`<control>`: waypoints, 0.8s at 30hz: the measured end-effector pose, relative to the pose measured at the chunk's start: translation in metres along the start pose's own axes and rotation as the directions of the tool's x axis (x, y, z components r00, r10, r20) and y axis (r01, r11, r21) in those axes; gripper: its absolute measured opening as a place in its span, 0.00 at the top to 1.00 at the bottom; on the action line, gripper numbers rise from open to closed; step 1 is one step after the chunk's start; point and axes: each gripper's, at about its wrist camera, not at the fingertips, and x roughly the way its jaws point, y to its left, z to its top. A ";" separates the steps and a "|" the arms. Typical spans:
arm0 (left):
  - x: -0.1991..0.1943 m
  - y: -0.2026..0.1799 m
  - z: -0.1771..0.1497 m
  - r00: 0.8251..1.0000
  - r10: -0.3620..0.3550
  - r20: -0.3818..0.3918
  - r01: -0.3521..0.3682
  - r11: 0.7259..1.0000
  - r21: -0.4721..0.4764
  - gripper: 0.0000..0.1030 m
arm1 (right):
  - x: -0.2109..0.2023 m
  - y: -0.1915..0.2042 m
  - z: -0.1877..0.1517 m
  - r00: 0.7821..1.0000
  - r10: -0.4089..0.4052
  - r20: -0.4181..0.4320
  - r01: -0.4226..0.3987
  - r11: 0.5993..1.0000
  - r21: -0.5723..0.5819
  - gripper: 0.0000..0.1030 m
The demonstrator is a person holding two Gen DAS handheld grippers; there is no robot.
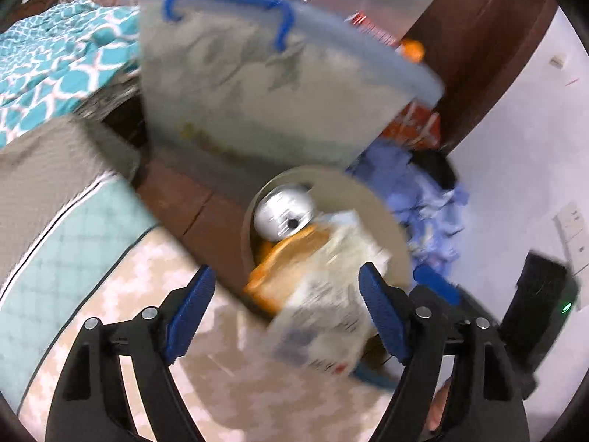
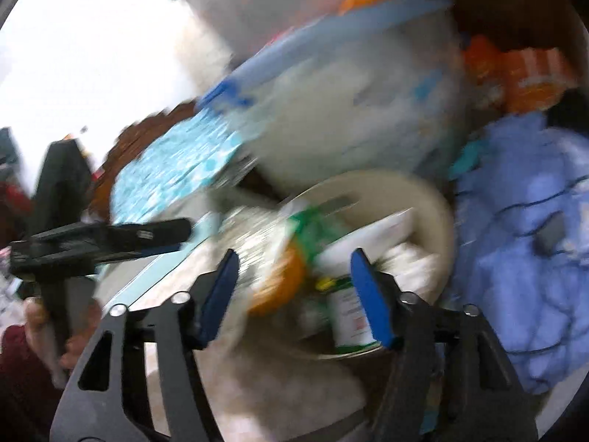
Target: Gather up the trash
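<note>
Both views are motion-blurred. A beige round bin holds a silver can, an orange wrapper and a white printed packet that sticks out of it. My left gripper is open just in front of the bin, its blue pads either side of the packet without clamping it. In the right wrist view the same bin holds a green and white can, white paper and orange wrapping. My right gripper is open over the bin's mouth. The left gripper shows at the left.
A clear storage box with a blue lid stands behind the bin. A teal patterned blanket lies on the bed at left, a mattress edge below it. Crumpled blue cloth and orange packets lie right, by brown wood furniture.
</note>
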 end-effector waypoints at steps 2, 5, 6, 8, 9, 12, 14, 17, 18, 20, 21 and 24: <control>0.010 0.007 -0.005 0.999 0.018 -0.045 -0.018 1.000 -0.011 0.38 | 0.016 0.003 0.001 0.998 0.015 -0.055 -0.014 1.000 0.021 0.41; 0.028 0.015 -0.007 0.993 -0.021 -0.117 0.015 0.999 -0.052 0.42 | 0.028 0.002 0.003 0.994 -0.019 -0.107 0.021 1.000 0.020 0.46; 0.035 0.015 -0.006 0.990 -0.027 -0.136 0.020 0.998 -0.054 0.42 | 0.032 -0.002 0.004 0.991 -0.039 -0.128 0.043 0.999 0.028 0.50; 0.038 0.010 -0.005 0.992 -0.014 -0.124 0.010 0.999 -0.031 0.42 | 0.028 -0.013 0.007 0.988 -0.107 -0.107 0.112 0.993 0.046 0.56; 0.039 0.005 -0.004 0.990 -0.052 -0.127 0.050 0.998 -0.025 0.46 | 0.026 -0.017 0.008 0.985 -0.144 -0.092 0.149 0.988 0.047 0.59; 0.043 -0.012 0.002 0.976 -0.162 -0.143 0.158 0.987 -0.045 0.49 | 0.023 -0.034 0.014 0.982 -0.176 -0.076 0.182 0.979 0.091 0.63; 0.046 -0.026 0.006 0.979 -0.163 -0.125 0.164 0.986 -0.005 0.48 | 0.025 -0.037 0.016 0.975 -0.209 -0.071 0.215 0.973 0.079 0.63; 0.057 -0.038 0.007 0.980 -0.152 -0.126 0.155 0.988 0.017 0.43 | 0.037 -0.040 0.015 0.955 -0.279 -0.096 0.283 0.958 0.035 0.64; 0.061 -0.039 0.007 0.982 -0.137 -0.130 0.141 0.990 0.020 0.43 | 0.039 -0.043 0.015 0.955 -0.277 -0.105 0.283 0.958 0.043 0.64; 0.066 -0.036 0.004 0.979 -0.138 -0.149 0.139 0.990 -0.004 0.41 | 0.033 -0.046 0.014 0.960 -0.266 -0.088 0.272 0.960 0.071 0.63; 0.065 -0.033 0.003 0.978 -0.145 -0.153 0.144 0.989 -0.018 0.41 | 0.029 -0.046 0.015 0.961 -0.266 -0.071 0.271 0.959 0.076 0.63; 0.055 -0.020 0.004 0.984 -0.122 -0.131 0.117 0.992 -0.048 0.36 | 0.009 -0.043 0.014 0.965 -0.263 -0.016 0.263 0.960 0.096 0.63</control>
